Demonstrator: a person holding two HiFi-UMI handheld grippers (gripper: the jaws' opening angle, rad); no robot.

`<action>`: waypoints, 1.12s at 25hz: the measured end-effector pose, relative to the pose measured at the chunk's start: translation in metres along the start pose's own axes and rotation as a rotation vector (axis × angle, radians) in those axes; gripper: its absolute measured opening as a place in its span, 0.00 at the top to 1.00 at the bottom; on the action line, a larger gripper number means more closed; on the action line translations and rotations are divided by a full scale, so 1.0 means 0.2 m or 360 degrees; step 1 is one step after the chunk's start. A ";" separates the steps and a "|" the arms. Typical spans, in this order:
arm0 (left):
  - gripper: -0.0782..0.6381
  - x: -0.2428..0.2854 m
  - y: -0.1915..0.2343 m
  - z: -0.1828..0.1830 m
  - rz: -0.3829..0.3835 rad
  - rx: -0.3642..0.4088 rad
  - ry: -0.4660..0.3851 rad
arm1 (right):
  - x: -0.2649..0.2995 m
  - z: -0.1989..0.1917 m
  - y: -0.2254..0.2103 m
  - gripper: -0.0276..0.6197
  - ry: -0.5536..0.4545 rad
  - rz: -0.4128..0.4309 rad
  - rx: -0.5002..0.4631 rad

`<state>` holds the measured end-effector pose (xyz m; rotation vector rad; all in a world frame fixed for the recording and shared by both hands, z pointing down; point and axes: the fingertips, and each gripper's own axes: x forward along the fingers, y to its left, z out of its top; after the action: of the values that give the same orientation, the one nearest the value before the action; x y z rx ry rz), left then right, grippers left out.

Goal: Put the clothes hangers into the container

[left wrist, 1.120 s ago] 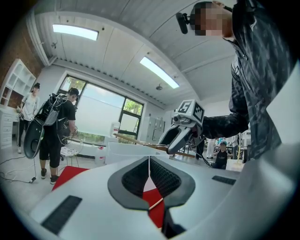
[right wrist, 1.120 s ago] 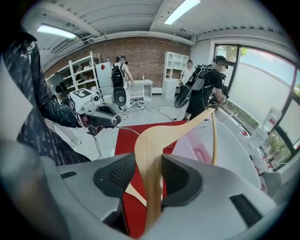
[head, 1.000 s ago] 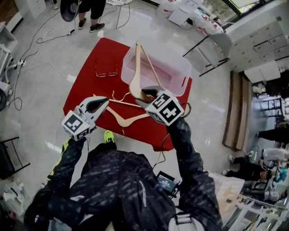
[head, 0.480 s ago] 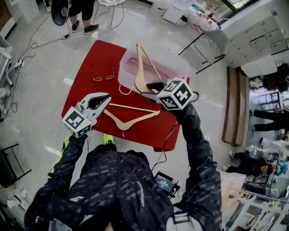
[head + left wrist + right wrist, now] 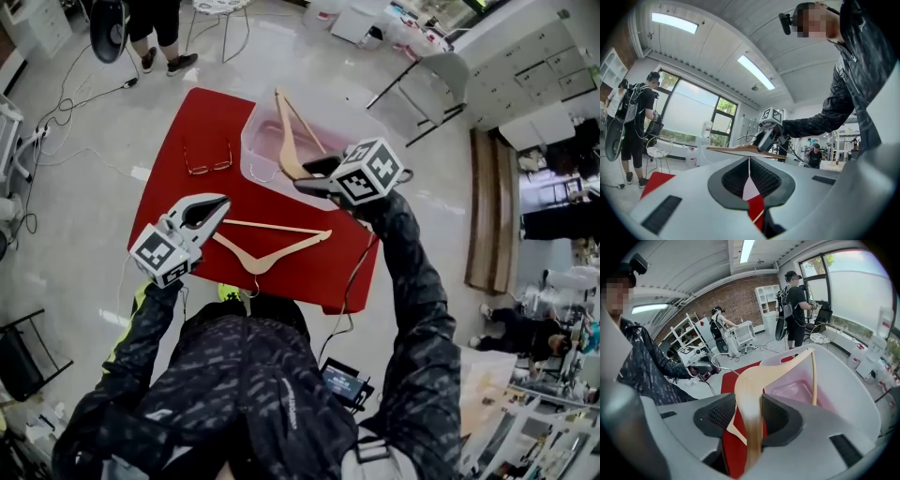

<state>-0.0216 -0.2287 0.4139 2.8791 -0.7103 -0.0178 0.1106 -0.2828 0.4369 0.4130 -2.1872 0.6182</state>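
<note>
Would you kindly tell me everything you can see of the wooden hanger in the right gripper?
The wooden hanger is pale, smooth wood: a broad curved shoulder bar and a thin straight crossbar that meet at a pointed end, with a thin wire hook. The right gripper holds it in the air, its fingers shut on the broad bar. It is tilted, the pointed end reaching over the translucent container; nothing else appears to touch it.
</note>
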 end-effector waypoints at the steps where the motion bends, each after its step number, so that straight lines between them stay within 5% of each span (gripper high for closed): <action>1: 0.87 0.01 0.00 0.00 -0.0001 -0.0002 0.0005 | 0.00 0.01 -0.02 0.68 0.0009 0.0013 0.0008; 28: 0.87 0.29 0.05 -0.05 0.0115 -0.0024 0.0077 | 0.10 -0.01 -0.42 0.68 0.0082 0.0354 0.0188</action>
<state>0.0252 -0.2630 0.4277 2.8269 -0.8007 0.0555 0.1394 -0.3527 0.4768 0.2127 -2.1703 0.8732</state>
